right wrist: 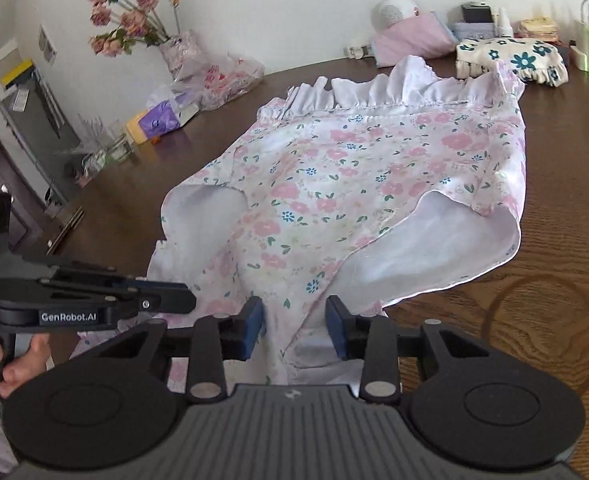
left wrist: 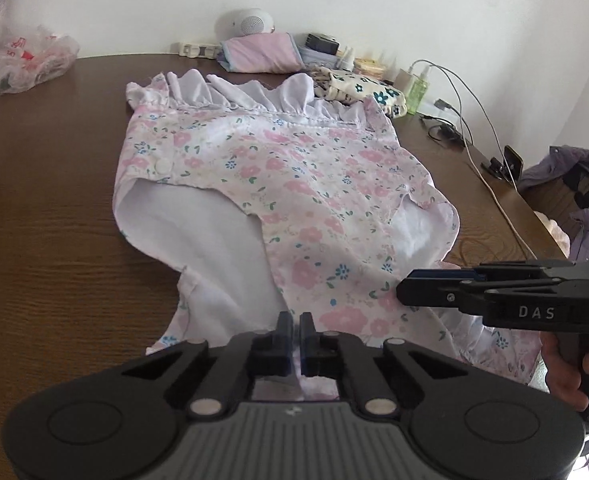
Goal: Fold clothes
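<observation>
A white garment with pink and blue flowers and a ruffled hem point(left wrist: 294, 200) lies spread on the brown wooden table point(left wrist: 54, 220). My left gripper point(left wrist: 296, 338) is at its near edge, shut on a pinch of the cloth. It also shows side-on in the right wrist view, as the left gripper point(right wrist: 186, 302) low over the garment point(right wrist: 354, 184). My right gripper point(right wrist: 294, 328) straddles a raised fold of the near edge; its jaws stand apart with the cloth between them, not pressed. From the left wrist view the right gripper point(left wrist: 400, 292) reaches in from the right, held by a hand point(left wrist: 566, 372).
Along the table's far edge are a pink pouch point(left wrist: 258, 54), a white round speaker point(left wrist: 246, 22), a folded blue-flowered cloth point(right wrist: 510, 58) and a green bottle point(left wrist: 416, 92). Cables point(left wrist: 478, 152) trail down the right side. Plastic bags point(left wrist: 26, 60) and a flower vase point(right wrist: 174, 52) stand at the left.
</observation>
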`<state>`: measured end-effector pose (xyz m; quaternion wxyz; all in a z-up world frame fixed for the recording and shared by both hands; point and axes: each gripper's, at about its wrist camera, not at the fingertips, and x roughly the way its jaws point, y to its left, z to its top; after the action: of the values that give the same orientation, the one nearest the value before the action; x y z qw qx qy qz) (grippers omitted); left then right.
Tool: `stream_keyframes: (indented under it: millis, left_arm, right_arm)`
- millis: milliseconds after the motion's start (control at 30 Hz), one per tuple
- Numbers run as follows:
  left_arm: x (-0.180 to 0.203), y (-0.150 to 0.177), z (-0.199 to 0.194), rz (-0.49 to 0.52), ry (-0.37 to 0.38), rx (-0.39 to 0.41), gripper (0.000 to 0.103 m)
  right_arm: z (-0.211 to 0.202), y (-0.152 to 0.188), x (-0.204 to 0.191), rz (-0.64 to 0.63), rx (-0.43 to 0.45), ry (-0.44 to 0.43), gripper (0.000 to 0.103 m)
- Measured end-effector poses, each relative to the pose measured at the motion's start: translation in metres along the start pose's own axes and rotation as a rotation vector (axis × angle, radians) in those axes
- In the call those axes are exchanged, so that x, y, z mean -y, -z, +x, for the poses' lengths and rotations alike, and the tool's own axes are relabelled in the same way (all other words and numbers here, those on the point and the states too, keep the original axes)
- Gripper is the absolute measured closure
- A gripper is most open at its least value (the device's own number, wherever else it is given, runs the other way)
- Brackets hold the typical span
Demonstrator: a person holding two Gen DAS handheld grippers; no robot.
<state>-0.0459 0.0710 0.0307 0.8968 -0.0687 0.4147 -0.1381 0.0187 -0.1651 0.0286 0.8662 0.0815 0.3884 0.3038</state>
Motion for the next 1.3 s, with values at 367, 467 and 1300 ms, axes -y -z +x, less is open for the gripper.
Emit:
stream_keyframes:
  millis: [367, 467, 1300]
  left_arm:
    - [0.020, 0.016, -0.027, 0.054, 0.030, 0.077, 0.103]
    - [0.018, 0.004, -0.015, 0.037, -0.010, 0.069, 0.099]
    - [0.017, 0.019, -0.009, 0.052, -0.104, 0.068, 0.103]
  right_arm:
    - [-0.025, 0.006, -0.007, -0.005, 0.060, -0.021, 0.101]
    - [-0.020, 0.010, -0.002, 0.028, 0.032, -0.027, 0.100]
    - [-0.021, 0.022, -0.006, 0.013, 0.083, 0.084, 0.056]
